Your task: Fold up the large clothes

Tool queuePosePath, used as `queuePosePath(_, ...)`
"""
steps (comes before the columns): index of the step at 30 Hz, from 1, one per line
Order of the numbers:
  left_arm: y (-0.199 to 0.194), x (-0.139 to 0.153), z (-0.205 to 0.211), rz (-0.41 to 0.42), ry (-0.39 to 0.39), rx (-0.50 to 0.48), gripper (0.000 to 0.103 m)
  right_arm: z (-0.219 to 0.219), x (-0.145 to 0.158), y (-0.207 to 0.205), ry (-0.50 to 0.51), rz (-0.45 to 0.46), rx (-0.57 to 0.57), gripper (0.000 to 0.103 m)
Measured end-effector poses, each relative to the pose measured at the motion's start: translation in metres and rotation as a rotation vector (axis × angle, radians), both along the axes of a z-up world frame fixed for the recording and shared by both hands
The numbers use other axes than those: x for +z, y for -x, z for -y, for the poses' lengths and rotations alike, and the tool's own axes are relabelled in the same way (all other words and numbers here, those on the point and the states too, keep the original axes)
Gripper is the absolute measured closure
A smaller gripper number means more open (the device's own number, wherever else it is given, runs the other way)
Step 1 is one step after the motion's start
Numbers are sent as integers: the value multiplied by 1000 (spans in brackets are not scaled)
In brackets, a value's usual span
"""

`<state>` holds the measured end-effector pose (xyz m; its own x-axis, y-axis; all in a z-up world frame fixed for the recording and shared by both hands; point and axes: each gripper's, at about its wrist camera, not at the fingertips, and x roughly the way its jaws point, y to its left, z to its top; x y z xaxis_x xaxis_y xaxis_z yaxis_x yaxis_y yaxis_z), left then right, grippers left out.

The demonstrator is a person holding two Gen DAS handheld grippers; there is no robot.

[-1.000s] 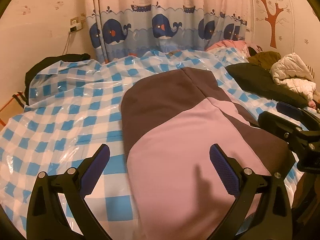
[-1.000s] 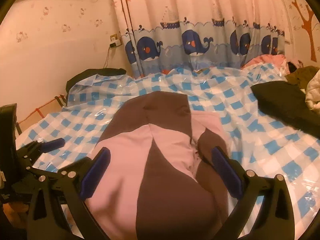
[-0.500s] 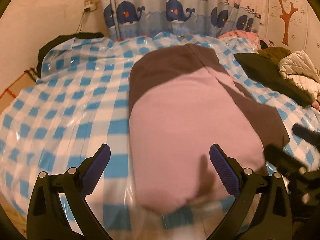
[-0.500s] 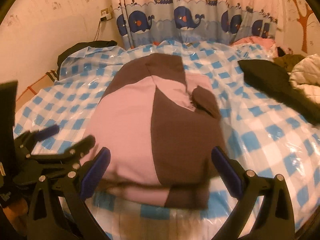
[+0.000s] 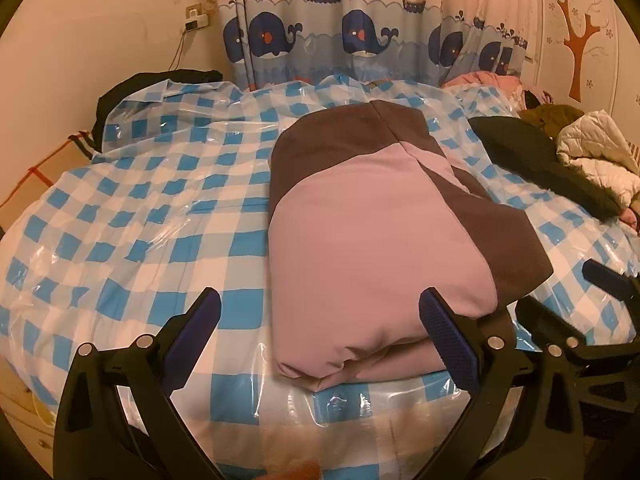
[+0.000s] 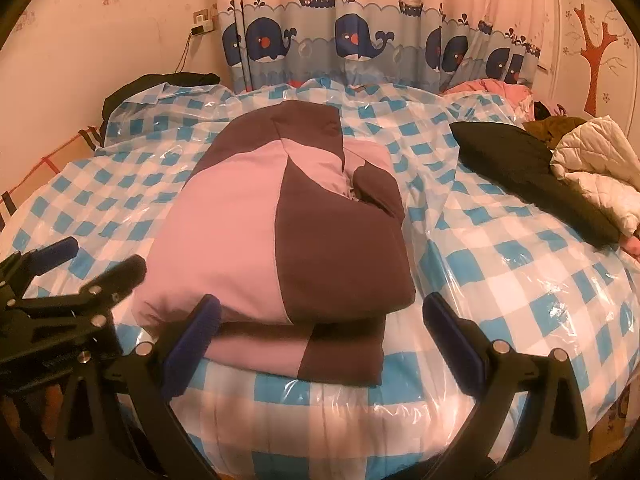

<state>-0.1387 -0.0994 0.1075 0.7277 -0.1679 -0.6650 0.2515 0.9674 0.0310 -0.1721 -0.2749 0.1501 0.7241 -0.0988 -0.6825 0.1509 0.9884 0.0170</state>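
A pink and dark brown garment (image 5: 380,236) lies folded in a thick bundle on the blue-checked, plastic-covered bed (image 5: 160,208); it also shows in the right wrist view (image 6: 288,232). My left gripper (image 5: 320,332) is open and empty, just short of the bundle's near edge. My right gripper (image 6: 320,332) is open and empty at the bundle's near edge. The left gripper also shows at the left of the right wrist view (image 6: 80,264), and the right gripper at the right of the left wrist view (image 5: 568,300).
A black garment (image 6: 532,172) and a white quilted jacket (image 6: 596,168) lie at the bed's right side. A dark cloth (image 6: 156,84) lies at the far left corner. A whale-print curtain (image 6: 360,40) hangs behind the bed. The bed's near edge drops off just below the grippers.
Both grippers have drawn back from over the garment toward the bed's near edge. The garment's folded front edge is now in full view.
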Motion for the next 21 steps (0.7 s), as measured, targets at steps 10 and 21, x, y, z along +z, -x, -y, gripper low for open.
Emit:
queuePosePath(10, 7, 9, 4, 7, -6, 6, 8, 4, 5, 6, -2, 10, -11, 6)
queuePosePath(21, 13, 15, 9, 29, -27, 1, 7, 11, 6, 10, -5, 12, -19, 6)
